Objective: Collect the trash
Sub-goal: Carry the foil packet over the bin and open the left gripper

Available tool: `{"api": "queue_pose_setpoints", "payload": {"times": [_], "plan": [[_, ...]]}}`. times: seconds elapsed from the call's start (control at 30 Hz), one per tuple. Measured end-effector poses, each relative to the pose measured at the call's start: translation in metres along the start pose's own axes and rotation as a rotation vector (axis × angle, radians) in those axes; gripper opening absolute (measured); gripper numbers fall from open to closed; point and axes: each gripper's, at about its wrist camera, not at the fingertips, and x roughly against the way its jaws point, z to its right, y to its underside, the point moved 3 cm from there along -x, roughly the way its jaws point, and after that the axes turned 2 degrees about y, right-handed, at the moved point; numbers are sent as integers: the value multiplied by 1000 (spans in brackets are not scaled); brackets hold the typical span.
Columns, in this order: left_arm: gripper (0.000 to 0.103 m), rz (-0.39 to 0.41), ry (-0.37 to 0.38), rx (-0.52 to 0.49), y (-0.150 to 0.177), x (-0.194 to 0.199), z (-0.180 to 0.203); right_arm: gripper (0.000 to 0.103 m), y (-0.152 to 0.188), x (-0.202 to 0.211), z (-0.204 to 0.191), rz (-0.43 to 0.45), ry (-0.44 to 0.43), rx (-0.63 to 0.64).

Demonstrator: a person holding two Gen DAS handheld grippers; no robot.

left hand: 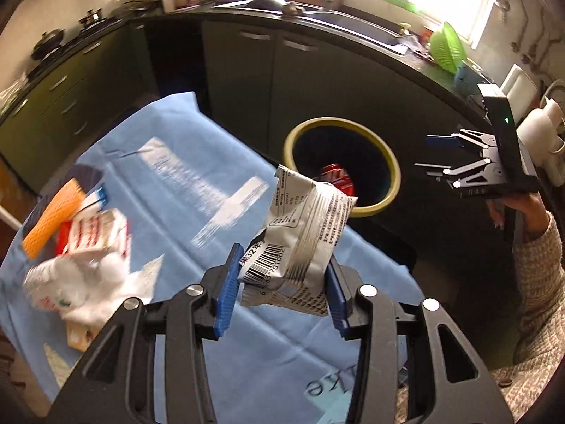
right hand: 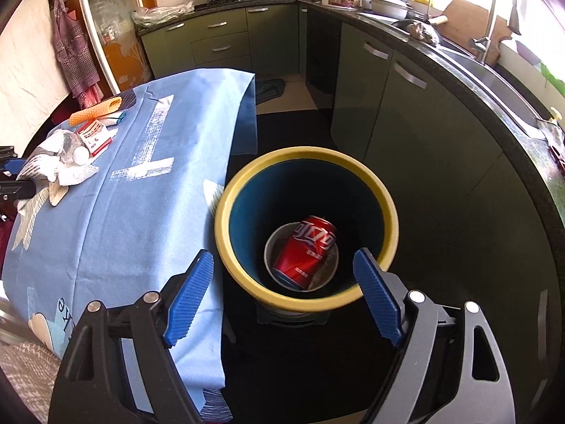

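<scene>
While its long axis tilts up and away toward the bin (left hand: pixel 374 208), a crumpled silver snack wrapper (left hand: pixel 300 243) hangs above the blue-clothed table (left hand: pixel 183 190) near its bin-side edge, pinched at its barcode end by the left gripper (left hand: pixel 280 289). The right gripper (right hand: pixel 282 293) hovers spread wide and empty over the yellow-rimmed bin, where 1 red can (right hand: pixel 305 252) lies. More litter (left hand: pixel 77 265) sits by the table's far edge.
</scene>
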Motion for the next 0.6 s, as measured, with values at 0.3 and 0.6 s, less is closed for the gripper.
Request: {"api": "queue_pose_setpoints", "payload": {"times": [0.3,0.6], "plan": [[44,-108,85,-43,-90,-133,66,82,40,37,52,12,62,-95],[61,-122,45,-3,-114,-186,72,82,60,51,73,4,81,-128]]}}
